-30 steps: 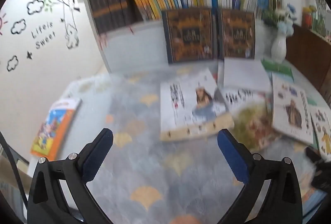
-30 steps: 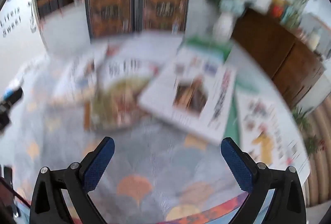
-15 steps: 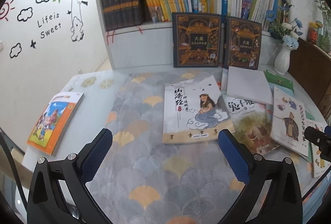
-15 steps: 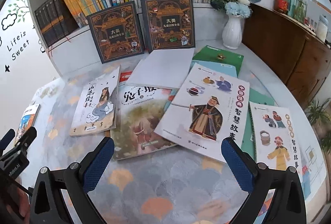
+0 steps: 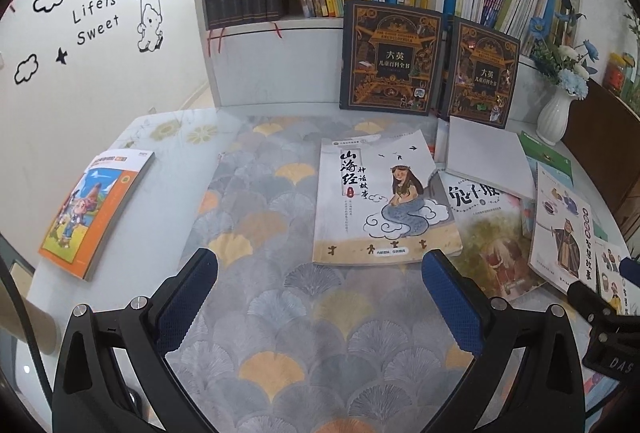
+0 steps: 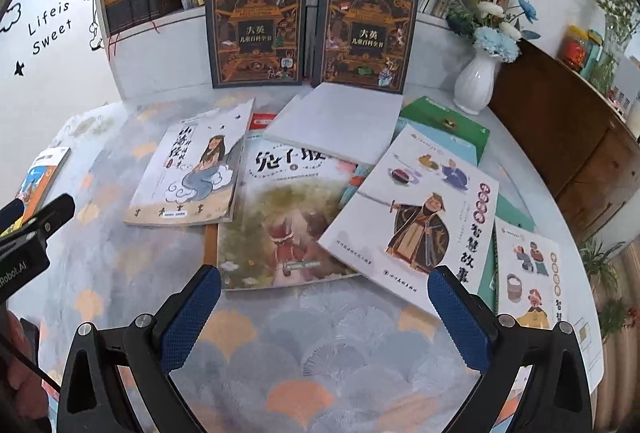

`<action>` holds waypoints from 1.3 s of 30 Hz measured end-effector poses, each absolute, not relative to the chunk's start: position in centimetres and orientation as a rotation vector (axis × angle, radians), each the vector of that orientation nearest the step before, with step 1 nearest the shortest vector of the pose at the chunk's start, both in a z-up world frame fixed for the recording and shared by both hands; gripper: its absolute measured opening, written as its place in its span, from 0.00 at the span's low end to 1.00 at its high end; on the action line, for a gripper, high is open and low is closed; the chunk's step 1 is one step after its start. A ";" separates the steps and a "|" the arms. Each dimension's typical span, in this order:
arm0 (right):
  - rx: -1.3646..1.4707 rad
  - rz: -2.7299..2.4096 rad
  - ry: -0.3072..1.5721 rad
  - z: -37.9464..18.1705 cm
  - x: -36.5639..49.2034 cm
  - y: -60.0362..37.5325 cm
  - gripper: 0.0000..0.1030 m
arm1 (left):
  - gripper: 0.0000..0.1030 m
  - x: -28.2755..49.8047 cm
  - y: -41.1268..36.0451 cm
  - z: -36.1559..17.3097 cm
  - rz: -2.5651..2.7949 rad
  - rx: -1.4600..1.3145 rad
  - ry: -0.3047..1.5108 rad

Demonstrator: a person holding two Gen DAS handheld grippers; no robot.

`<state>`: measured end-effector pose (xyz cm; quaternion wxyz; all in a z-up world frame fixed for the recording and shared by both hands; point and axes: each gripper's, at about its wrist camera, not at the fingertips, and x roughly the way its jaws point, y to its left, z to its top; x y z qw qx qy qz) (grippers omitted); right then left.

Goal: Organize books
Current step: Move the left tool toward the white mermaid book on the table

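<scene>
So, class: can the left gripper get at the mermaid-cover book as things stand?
Probably yes. The left gripper is open and faces the mermaid-cover book, which lies on top with bare tablecloth between them; only its right edge overlaps the rabbit-title book.

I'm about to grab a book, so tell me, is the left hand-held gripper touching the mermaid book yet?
Apart. The left wrist view shows the open left hand-held gripper short of the mermaid book, with patterned tablecloth between its fingers.
</scene>
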<state>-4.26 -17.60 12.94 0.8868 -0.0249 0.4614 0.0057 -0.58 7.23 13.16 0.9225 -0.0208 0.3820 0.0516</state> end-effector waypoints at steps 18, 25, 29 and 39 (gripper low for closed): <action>-0.087 -0.113 0.994 11.7 -3.8 -19.0 1.00 | 0.99 -0.3 5.9 12.1 0.022 -0.032 0.821; -0.083 -0.136 0.999 11.5 -3.9 -19.6 1.00 | 0.99 -0.3 6.0 11.8 0.013 -0.044 0.835; -0.087 -0.128 1.000 11.5 -4.1 -19.3 1.00 | 0.99 -0.2 6.3 11.7 0.006 -0.058 0.841; -0.054 -0.123 1.031 11.0 -4.1 -19.7 1.00 | 0.99 -0.2 6.3 11.2 0.000 -0.064 0.861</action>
